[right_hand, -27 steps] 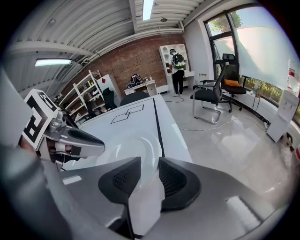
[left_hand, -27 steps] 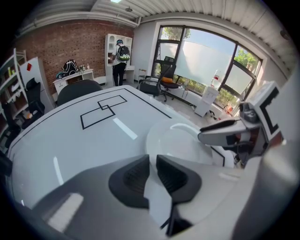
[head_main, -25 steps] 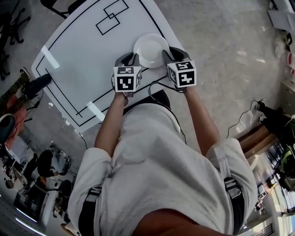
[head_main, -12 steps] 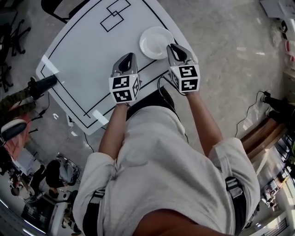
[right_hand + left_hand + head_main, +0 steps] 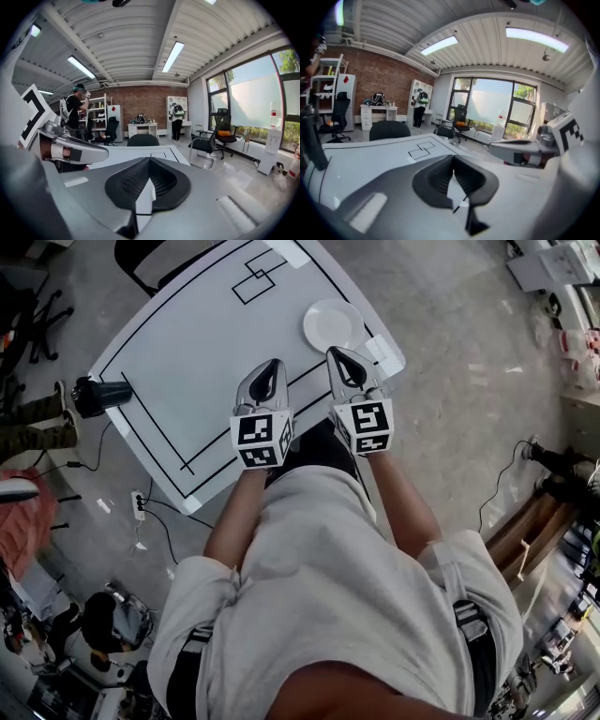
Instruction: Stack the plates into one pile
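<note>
One white plate pile on counter; left gripper, right gripper nearby; jaws fully closed, empty.

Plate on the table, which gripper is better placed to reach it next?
Right, probably. The right gripper points almost straight at the plate and sits closer; the left gripper is off to its side. Both have jaws shut, empty.
</note>
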{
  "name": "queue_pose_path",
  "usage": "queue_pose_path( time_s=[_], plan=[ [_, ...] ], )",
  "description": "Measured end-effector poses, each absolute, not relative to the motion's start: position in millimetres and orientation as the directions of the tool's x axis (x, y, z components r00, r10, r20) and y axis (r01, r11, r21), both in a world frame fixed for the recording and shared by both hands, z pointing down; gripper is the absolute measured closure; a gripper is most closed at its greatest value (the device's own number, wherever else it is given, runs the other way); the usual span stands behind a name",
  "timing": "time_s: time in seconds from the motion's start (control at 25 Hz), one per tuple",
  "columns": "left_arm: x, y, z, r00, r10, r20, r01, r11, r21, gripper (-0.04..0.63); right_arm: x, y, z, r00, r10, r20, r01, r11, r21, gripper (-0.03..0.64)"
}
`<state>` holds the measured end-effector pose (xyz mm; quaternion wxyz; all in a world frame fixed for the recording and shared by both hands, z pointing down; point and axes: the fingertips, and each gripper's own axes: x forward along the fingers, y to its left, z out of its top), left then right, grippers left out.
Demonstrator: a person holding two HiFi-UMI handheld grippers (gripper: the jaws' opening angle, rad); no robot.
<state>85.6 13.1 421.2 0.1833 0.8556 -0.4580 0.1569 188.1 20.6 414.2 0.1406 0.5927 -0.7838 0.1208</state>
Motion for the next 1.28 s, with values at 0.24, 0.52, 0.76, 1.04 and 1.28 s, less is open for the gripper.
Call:
queue_pose_path(
  time_s=[0.24, 0.52, 0.76, 1.04, 1.28],
  plan=[
    [44, 37, 350, 0.517, -0.815, 0.262, -0.854, -0.512, 0.093, 0.592, 149, 57, 346, -0.238, -0.955, 0.177, -0.970, 0.244, 0.011, 0.618],
    [18, 69, 316, 0.528, -0.826, 0.200, -0.849, -0.520, 0.094, 0.592, 114, 94, 301, -0.250, -0.963, 0.100, -0.965, 0.256, 0.052, 0.618],
    [11, 83, 305, 0.547, -0.818, 0.179, -0.837, -0.540, 0.090, 0.592, 102, 103, 288, -0.235, -0.969, 0.081, -0.970, 0.239, 0.048, 0.618],
    [11, 87, 297, 0.568, -0.806, 0.168, -0.822, -0.563, 0.082, 0.592, 88, 108, 282, -0.257, -0.963, 0.085, -0.963, 0.262, 0.063, 0.618],
    [15, 84, 291, 0.588, -0.792, 0.164, -0.807, -0.586, 0.067, 0.592, 86, 104, 274, -0.254, -0.965, 0.069, -0.964, 0.259, 0.064, 0.618]
  ],
)
